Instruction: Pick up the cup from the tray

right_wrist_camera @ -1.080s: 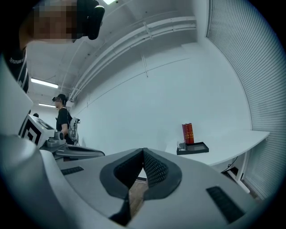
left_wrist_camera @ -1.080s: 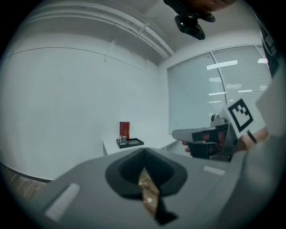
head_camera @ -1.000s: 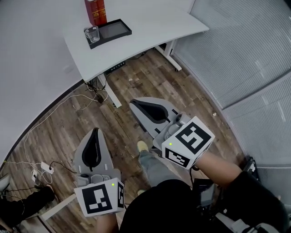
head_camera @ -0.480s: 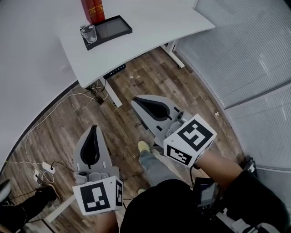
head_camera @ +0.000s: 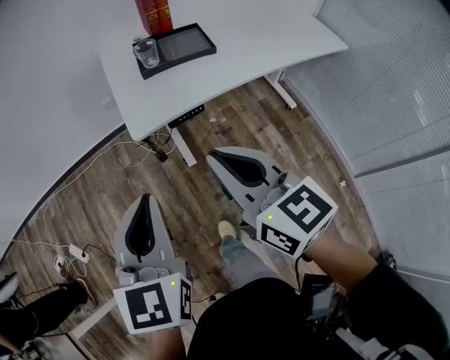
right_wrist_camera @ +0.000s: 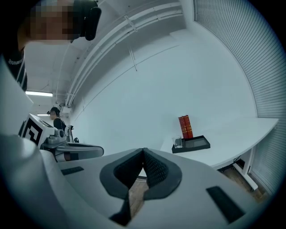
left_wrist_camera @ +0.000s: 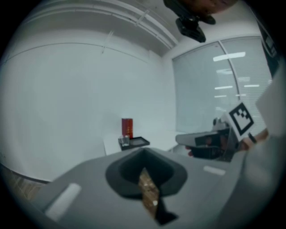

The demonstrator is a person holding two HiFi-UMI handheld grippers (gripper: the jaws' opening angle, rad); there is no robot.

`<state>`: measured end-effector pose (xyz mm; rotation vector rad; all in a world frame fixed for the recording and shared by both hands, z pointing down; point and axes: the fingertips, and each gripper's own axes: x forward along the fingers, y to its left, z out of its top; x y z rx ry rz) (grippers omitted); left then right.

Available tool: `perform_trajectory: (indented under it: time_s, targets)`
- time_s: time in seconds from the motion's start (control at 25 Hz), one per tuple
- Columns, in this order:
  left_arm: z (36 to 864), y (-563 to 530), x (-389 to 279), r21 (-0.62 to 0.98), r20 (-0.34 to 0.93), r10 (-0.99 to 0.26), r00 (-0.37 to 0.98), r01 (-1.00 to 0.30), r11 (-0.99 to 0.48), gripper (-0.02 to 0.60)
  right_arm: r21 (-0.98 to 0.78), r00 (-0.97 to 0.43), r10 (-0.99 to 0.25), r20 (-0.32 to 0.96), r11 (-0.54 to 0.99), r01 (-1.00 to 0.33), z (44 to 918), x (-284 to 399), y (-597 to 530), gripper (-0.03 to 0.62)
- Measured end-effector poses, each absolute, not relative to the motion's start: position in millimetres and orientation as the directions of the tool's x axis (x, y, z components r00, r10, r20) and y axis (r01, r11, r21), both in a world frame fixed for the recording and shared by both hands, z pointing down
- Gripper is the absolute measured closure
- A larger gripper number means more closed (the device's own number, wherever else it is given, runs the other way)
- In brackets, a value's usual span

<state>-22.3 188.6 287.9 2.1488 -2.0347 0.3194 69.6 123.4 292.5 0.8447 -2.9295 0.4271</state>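
A clear glass cup (head_camera: 145, 53) stands at the left end of a black tray (head_camera: 184, 45) on the white table (head_camera: 232, 42), with a red box (head_camera: 155, 14) just behind it. Both grippers hang over the wooden floor, well short of the table. My left gripper (head_camera: 147, 198) is shut and empty, pointing toward the table. My right gripper (head_camera: 213, 156) is also shut and empty. Far ahead in the left gripper view are the cup (left_wrist_camera: 126, 140) and tray (left_wrist_camera: 136, 142), beyond the left gripper (left_wrist_camera: 143, 152). The right gripper view shows the cup (right_wrist_camera: 178, 142) and tray (right_wrist_camera: 193, 144) past the right gripper (right_wrist_camera: 143, 150).
White cables (head_camera: 105, 155) and a power strip (head_camera: 74, 253) lie on the floor at the left. Table legs (head_camera: 184, 149) stand under the near table edge. A blinds-covered glass wall (head_camera: 394, 105) runs along the right. My shoe (head_camera: 226, 229) shows between the grippers.
The table and tray sit slightly lower and further right in the head view. Both grippers have kept shut and empty, the right one shifting a little right.
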Motion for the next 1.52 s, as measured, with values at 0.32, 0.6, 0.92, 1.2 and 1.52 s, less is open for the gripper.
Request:
perform_trajectory:
  time_s: [0.32,0.6,0.92,1.2,1.52]
  targets:
    - [291.2,170.3,-20.9,-0.037,0.287,-0.958,0.016,-0.999,-0.027,0.581,-0.274,-0.855,-0.501,0.131,0.811,-0.517,295.4,74.3,99.8,0.580]
    - [282.6,153.2,-19.1,-0.059,0.281,-0.960,0.003,-0.998,-0.021,0.581,-0.277,-0.863,-0.495,0.104,0.819,-0.503,285.7,72.7,80.4,0.580]
    - [272.9,134.9,-17.3,-0.077,0.271,-0.962,-0.007,-0.997,-0.015,0.580,-0.279,-0.869,-0.488,0.081,0.826,-0.490,274.9,71.3,57.9,0.580]
    - [270.3,137.6,-19.9,-0.081,0.267,-0.964,-0.015,-0.997,-0.006,0.581,-0.284,-0.872,-0.484,0.067,0.829,-0.482,271.5,67.9,57.9,0.580]
    - [261.3,136.5,-14.7,-0.082,0.245,-0.969,-0.005,-0.997,-0.015,0.580,-0.256,-0.870,-0.491,0.049,0.835,-0.487,260.2,71.8,57.5,0.580]
